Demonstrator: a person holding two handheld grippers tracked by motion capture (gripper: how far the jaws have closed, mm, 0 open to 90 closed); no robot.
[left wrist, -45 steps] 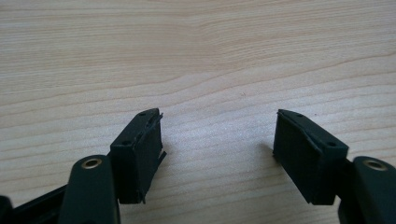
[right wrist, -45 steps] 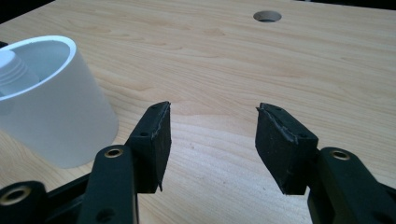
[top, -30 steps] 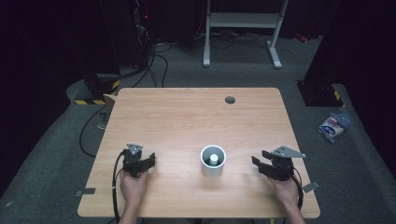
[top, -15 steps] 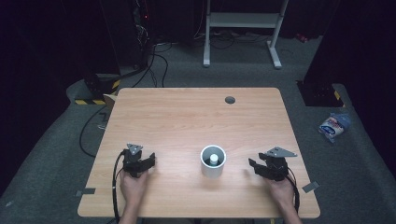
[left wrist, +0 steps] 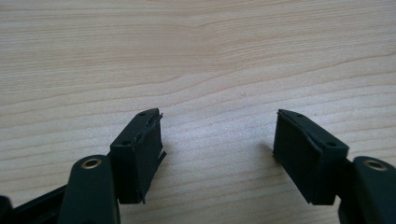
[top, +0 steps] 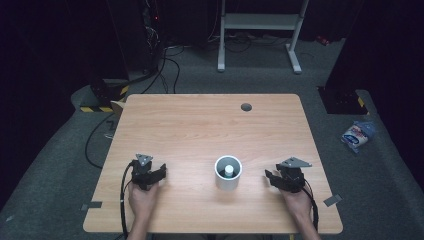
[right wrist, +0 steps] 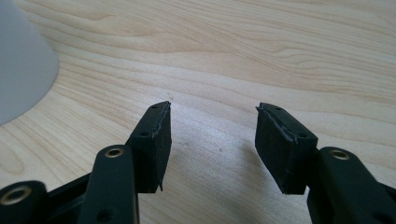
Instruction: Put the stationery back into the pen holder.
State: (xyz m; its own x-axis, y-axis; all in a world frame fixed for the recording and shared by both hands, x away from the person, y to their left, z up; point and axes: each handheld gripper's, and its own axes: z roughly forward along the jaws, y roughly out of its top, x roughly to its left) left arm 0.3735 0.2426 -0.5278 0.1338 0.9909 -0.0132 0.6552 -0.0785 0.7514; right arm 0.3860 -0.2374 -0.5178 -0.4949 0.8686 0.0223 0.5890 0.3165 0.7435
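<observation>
- The white cup (top: 228,173) stands upright on the wooden table (top: 210,120), at about 6 o'clock from the table's middle and near the person's edge, so both hands can reach it without stretching.
- A small white object (top: 228,170) sits inside the cup; what it is I cannot tell.
- The left gripper (top: 159,173) rests on the table at 9 o'clock from the cup, well apart from it. In the left gripper view its jaws stand spread with bare wood between the pads (left wrist: 140,154), so it holds nothing and looks parked.
- The right gripper (top: 270,177) lies at 3 o'clock from the cup, nearer than the left one and pointing toward it. In the right gripper view its jaws are spread and empty, and the cup's wall (right wrist: 23,70) appears at 10 o'clock from the fingertips (right wrist: 152,144).
- Judging by this, the right gripper is placed low and open to approach the cup from the side, while the left waits clear.
</observation>
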